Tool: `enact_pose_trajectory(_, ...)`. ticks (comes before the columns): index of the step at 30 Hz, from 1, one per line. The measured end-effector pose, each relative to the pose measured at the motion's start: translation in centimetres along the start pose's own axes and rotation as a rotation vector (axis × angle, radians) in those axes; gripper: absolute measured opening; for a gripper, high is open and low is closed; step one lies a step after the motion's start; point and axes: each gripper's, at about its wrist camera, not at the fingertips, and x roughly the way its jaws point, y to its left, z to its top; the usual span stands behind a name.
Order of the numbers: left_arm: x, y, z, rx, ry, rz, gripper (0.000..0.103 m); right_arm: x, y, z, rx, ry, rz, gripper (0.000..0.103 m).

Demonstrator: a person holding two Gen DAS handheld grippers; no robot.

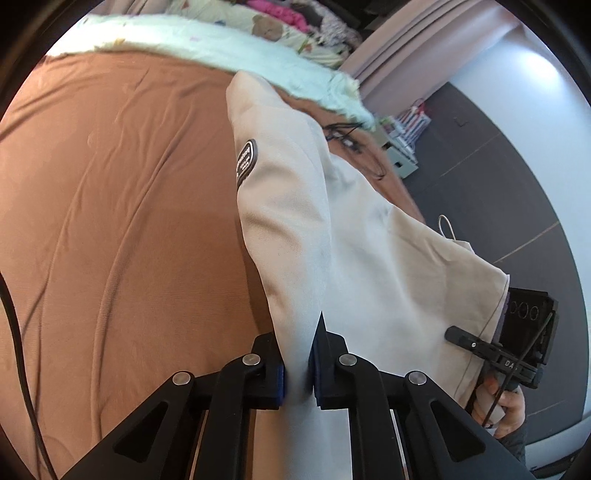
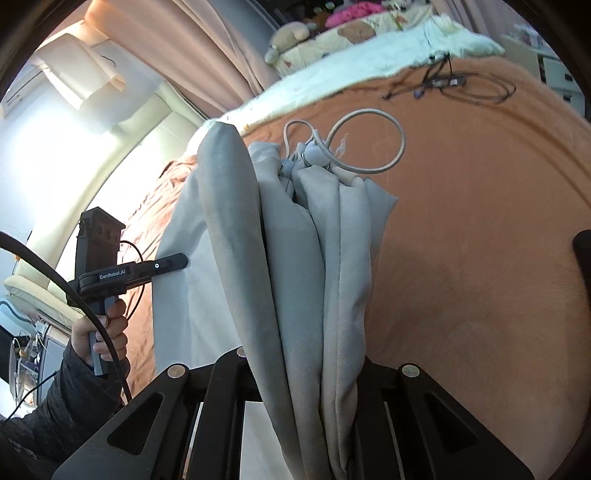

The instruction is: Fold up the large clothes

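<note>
Both grippers, left gripper [image 1: 297, 373] and right gripper [image 2: 303, 406], are clamping their fingers on the beige garment [image 1: 332, 236], which is hanging mid-frame over the orange bed [image 1: 110, 221]. Folding is barely starting; no neat fold showing yet.

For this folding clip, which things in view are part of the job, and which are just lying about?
Part of the job:
- beige garment, with drawcord
- left claw, shut on the garment
- right claw, shut on the garment
- brown bedspread, the work surface

Lying about:
- tangled cables
- white blanket
- plush toys
- pink clothes
</note>
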Motion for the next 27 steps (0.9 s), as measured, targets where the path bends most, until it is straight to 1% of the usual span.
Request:
enact_pose_trajectory(3,-2.0,-1.8,-0.3,0.027,-0.027,-0.027,0.010,-1.6,1.3,-1.0,-0.010,-0.035,-0.008,0.008)
enact_pose_trajectory(8,-5.1,-5.2,-1.3,0.077,-0.068,-0.084,0.010,-6.6,2.5,-3.4,-0.027,-0.128,-0.033,0.007)
enact_pose_trajectory(9,-5.7,-6.0,-1.5,0.089,-0.073,-0.097,0.009,-8.8,1.9,-3.8,-0.035,-0.146,-0.042,0.007)
enact_pose_trajectory(15,-7.6,-12.0,-2.2,0.171,-0.089,-0.188,0.009,-15.6,4.2,-5.9,-0.074,-0.247,-0.121,0.007)
enact_pose_trajectory(18,-7.8,-15.2,-2.2,0.214,-0.084,-0.241,0.009,-20.7,5.0,-7.6,-0.079,-0.299,-0.181,0.007)
enact_pose_trajectory(21,-7.7,-19.2,-2.6,0.260,-0.070,-0.306,0.009,-24.5,5.5,-8.8,-0.078,-0.337,-0.242,0.007)
enact_pose_trajectory(25,-6.5,-24.4,-3.0,0.319,-0.040,-0.369,0.009,-30.1,5.5,-10.6,-0.067,-0.390,-0.340,0.007)
enact_pose_trajectory(27,-5.7,-27.0,-3.5,0.344,-0.018,-0.401,0.009,-32.0,5.8,-11.5,-0.066,-0.402,-0.383,0.007)
